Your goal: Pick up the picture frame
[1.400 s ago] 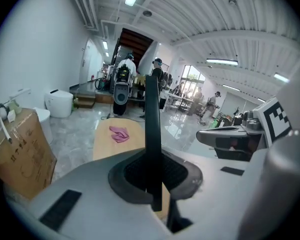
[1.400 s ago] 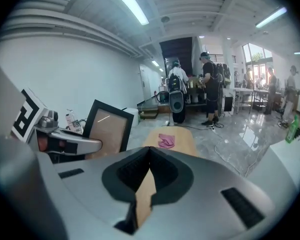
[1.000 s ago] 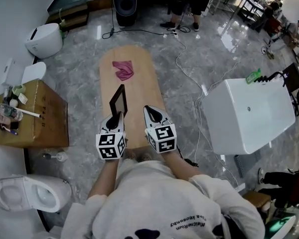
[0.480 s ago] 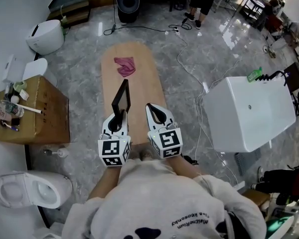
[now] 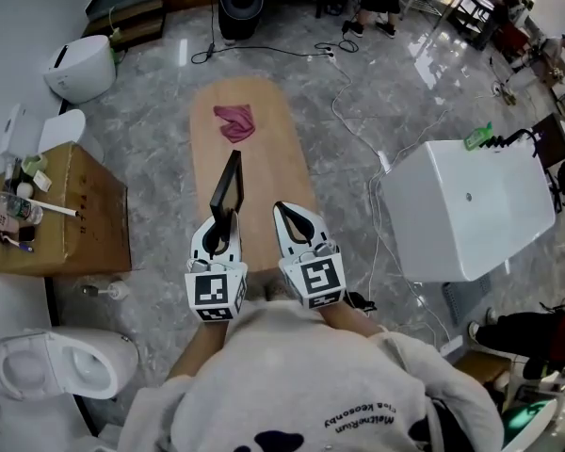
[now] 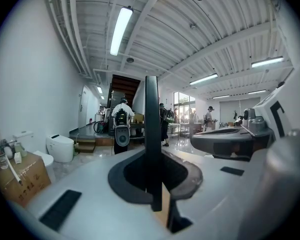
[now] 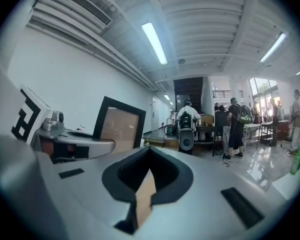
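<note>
Your left gripper [image 5: 223, 226] is clamped on the picture frame [image 5: 228, 185]: its jaws press on the lower edge of the frame from both sides. In the left gripper view you see the frame only as a thin black strip, because it stands edge-on between the jaws and rises straight up from them. The frame is upright, over the near half of the long wooden desk [image 5: 264, 139], and most of it reaches beyond the tips of the left gripper. From the right gripper view you see its flat side, a brown panel inside a black border, just beside your right gripper [image 5: 282, 210]. The jaws of the right gripper are together and nothing is between them; only the wood of the desk shows below them. The two grippers are side by side at the near end of the desk, close but not touching. A pink cloth [image 5: 234, 122] lies at the far end of the desk, well apart from the frame. On the floor, a cardboard box [image 5: 71, 210] stands to the left of the desk and a white bathtub [image 5: 466, 210] to the right.
</note>
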Motion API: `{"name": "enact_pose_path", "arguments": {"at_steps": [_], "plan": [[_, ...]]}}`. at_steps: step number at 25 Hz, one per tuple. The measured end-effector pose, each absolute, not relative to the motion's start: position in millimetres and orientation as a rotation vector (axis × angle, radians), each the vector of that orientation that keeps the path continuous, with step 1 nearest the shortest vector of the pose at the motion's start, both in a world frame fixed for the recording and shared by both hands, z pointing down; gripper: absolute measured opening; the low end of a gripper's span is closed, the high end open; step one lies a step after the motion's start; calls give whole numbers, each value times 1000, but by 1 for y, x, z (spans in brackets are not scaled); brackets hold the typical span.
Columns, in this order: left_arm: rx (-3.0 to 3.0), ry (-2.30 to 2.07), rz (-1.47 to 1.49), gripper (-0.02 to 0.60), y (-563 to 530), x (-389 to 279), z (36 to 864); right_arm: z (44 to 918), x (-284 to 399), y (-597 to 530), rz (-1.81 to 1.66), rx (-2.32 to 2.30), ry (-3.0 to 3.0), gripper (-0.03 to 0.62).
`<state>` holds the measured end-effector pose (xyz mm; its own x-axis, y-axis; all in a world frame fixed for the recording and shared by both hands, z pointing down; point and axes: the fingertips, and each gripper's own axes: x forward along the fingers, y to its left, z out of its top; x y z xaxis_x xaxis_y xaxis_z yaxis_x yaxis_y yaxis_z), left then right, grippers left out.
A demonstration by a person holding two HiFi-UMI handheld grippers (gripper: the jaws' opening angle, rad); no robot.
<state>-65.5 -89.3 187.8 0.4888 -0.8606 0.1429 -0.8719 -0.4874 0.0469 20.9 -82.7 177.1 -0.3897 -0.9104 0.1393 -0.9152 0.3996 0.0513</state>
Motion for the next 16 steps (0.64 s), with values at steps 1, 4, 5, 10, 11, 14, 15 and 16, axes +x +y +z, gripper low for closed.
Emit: {"name": "enact_pose_path", "arguments": {"at_steps": [1,4,5,10,11,14,15,16], "plan": [[2618,-1526,147,28,-89,-66,187,177,22,-83,54,1655,-2500,8],[2628,-1523,128,28,-90,-65,184,174,25,-84,44,1678,-2492,8],[2628,-1521,124,28,-90,-65,183,172,26,-84,41,1681,-2491,8],[2626,-1500,105,28,-92,-61,181,169,28,-86,35,1689,-2496,8],[2627,-1502,103,28,-91,-61,181,169,29,-86,34,1690,-2497,8],[2634,-1507,103,28,-90,-60,182,169,31,-86,29,1692,-2499,8],[2636,-1509,105,28,-89,-60,182,168,31,-86,27,1692,-2500,8],[2638,-1510,106,28,-89,-60,182,168,32,-86,25,1692,-2500,8]]}}
